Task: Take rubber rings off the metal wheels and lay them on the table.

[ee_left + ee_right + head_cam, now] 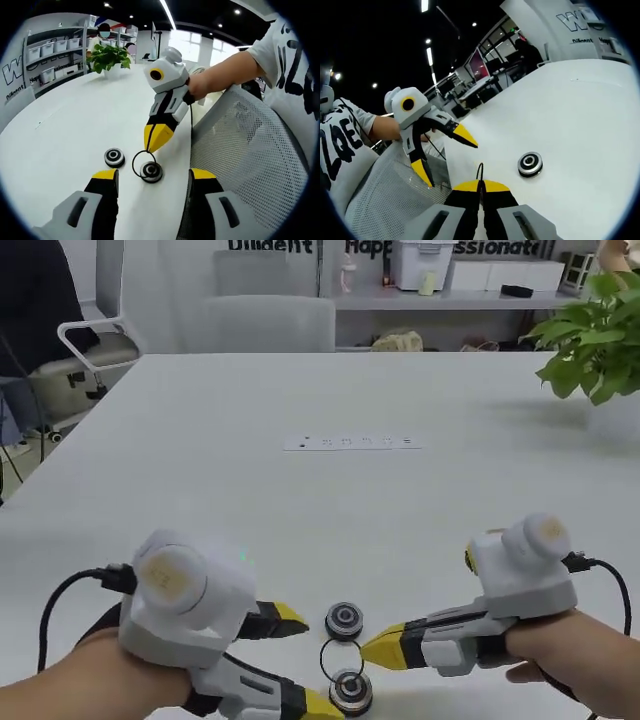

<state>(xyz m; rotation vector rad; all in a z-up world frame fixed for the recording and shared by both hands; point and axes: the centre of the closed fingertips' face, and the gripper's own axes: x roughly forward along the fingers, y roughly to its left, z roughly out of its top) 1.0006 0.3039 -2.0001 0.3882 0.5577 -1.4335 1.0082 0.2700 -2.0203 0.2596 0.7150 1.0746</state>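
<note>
Two small metal wheels lie near the front edge of the white table [300, 390]: the far wheel [344, 620] [114, 157] [529, 164] and the near wheel [350, 692] [151, 171]. A thin black rubber ring [340, 660] [138, 161] [480, 171] is stretched into a loop from the near wheel to my right gripper [385, 648] [156, 142] [480, 186], which is shut on it. My left gripper [310, 662] [153, 177] [447, 160] stands open, its yellow tips on either side of the near wheel without touching it.
A potted plant [595, 330] [107, 56] stands at the table's far right corner. A strip of small labels [355, 443] lies mid-table. A grey chair back [270, 325] is behind the far edge, and a mesh chair [240, 145] sits at the near side.
</note>
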